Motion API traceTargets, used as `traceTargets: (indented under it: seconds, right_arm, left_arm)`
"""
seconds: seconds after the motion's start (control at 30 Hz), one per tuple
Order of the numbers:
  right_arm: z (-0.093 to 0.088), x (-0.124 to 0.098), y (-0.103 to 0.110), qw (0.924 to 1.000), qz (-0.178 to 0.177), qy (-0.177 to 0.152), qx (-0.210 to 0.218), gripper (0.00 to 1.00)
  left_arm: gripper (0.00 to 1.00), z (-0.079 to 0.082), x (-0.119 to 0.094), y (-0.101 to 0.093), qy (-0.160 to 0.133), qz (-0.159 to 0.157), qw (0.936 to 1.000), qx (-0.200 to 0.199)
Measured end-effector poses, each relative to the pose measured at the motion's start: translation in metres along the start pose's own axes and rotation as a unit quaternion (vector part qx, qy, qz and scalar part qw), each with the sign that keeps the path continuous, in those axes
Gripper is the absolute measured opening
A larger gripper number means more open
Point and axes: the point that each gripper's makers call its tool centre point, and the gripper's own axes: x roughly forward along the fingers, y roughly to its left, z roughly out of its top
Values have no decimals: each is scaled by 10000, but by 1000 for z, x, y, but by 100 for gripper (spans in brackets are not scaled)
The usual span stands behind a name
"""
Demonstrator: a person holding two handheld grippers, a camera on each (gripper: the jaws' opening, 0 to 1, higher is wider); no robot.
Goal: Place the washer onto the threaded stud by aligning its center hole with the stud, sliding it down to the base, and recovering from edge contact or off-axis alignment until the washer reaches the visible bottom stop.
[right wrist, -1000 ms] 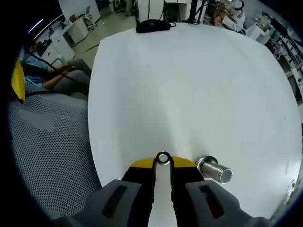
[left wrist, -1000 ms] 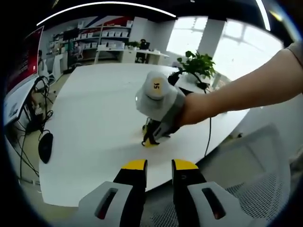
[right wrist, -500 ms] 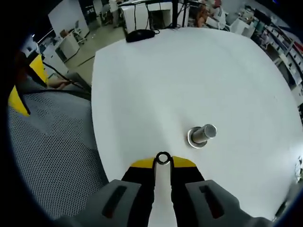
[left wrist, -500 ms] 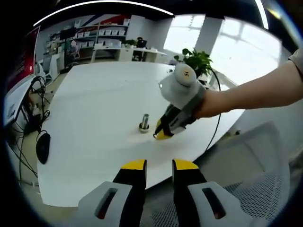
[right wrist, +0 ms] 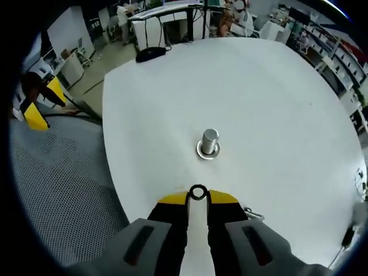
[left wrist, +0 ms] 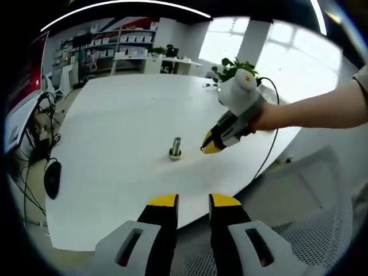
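Washer (right wrist: 198, 192), one small flat metal ring with a round centre hole, is sitting pinched on edge between the yellow tips of the right claw (right wrist: 198, 197), whose jaws are clamped on it. In the right gripper view it is hanging above the bench (right wrist: 276, 115), short of the stud and apart from it.

One threaded stud (right wrist: 208, 142) is standing upright near the bench's middle. It is a short silvery metal cylinder with a flat shiny top, rising from a wider round metal base that is resting on the smooth white rounded benchtop.

In the left gripper view the same stud (left wrist: 175, 148) is showing as a small grey post, with the right claw (left wrist: 210, 147) hovering just to its side, held by a person's hand (left wrist: 270, 118) and bare forearm. The left claw (left wrist: 193, 201) is waiting low near the bench edge, its two yellow-tipped black jaws standing slightly apart, gripping nothing.

One grey mesh chair (right wrist: 57, 195) is standing beside the bench, and one black computer mouse (right wrist: 150, 53) is lying at the far edge.
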Motion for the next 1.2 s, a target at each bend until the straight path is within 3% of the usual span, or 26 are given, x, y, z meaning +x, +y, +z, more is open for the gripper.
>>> traceTargets:
  seconds: [0.33, 0.67, 1.2]
  right_arm:
    - [-6, -21, -33, 9987, -269, -222, 382, 13]
    - [-27, -36, -59, 9980, -623, -22, 57, 13]
    - [-33, -14, -63, 9980, -537, 315, -123, 13]
  left_arm:
    - [18, 1, 0, 1, -8, 18, 10000, -21]
    - [18, 1, -1, 2, -12, 49, 10000, -40]
    - [18, 1, -1, 3, -23, 65, 10000, -55]
